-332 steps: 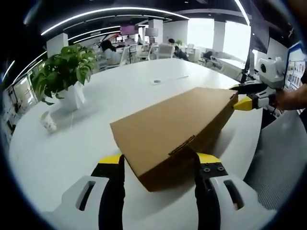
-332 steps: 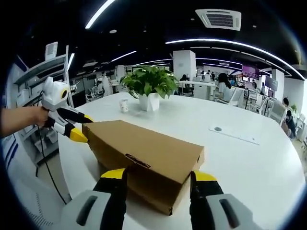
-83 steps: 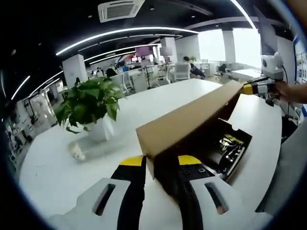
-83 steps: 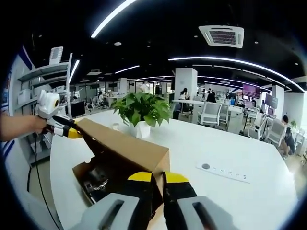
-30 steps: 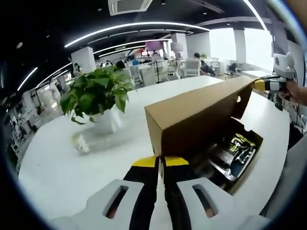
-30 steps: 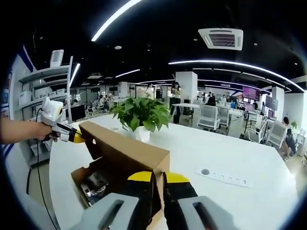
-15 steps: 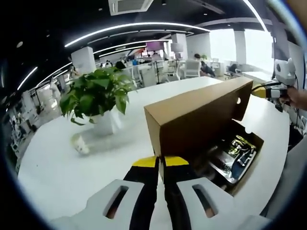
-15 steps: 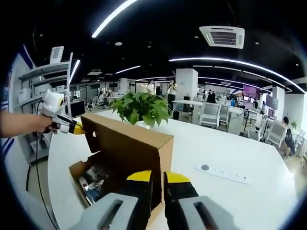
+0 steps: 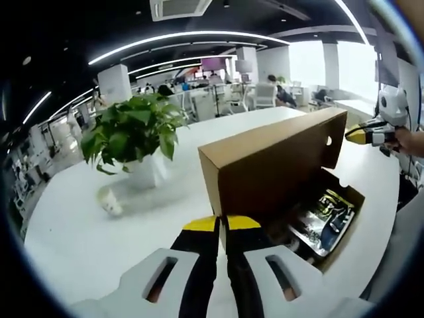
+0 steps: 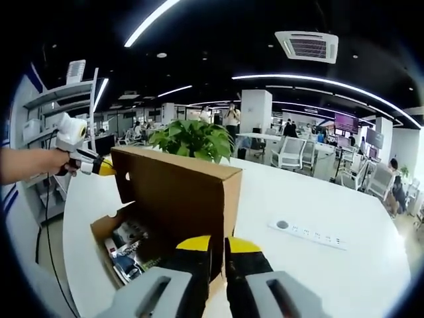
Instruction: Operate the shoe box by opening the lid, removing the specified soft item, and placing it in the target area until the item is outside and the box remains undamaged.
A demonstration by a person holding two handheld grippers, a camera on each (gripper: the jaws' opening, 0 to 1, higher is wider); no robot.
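Note:
The brown cardboard shoe box stands open on the white table, its lid (image 9: pixel 271 162) (image 10: pixel 175 192) raised almost upright. My left gripper (image 9: pixel 222 226) is shut on the lid's near end. My right gripper (image 10: pixel 217 246) is shut on the opposite end. Each gripper also appears beside the lid's far end in the other view: the right gripper (image 9: pixel 361 136) and the left gripper (image 10: pixel 99 169), each in a person's hand. Inside the box base (image 9: pixel 348 232) (image 10: pixel 99 228) lies a dark item with yellow-green and blue parts (image 9: pixel 324 215) (image 10: pixel 129 252), partly hidden by the lid.
A potted green plant (image 9: pixel 132 132) (image 10: pixel 192 139) stands behind the box, with a paper cup (image 9: pixel 109 199) beside it. A white power strip (image 10: pixel 308 234) lies on the table (image 10: pixel 331 265) to the right. Shelving (image 10: pixel 73 93) and office desks and chairs stand beyond.
The lid has swung a little further up towards upright, showing more of the box's inside. In the left gripper view the right gripper sits lower against the lid's far end.

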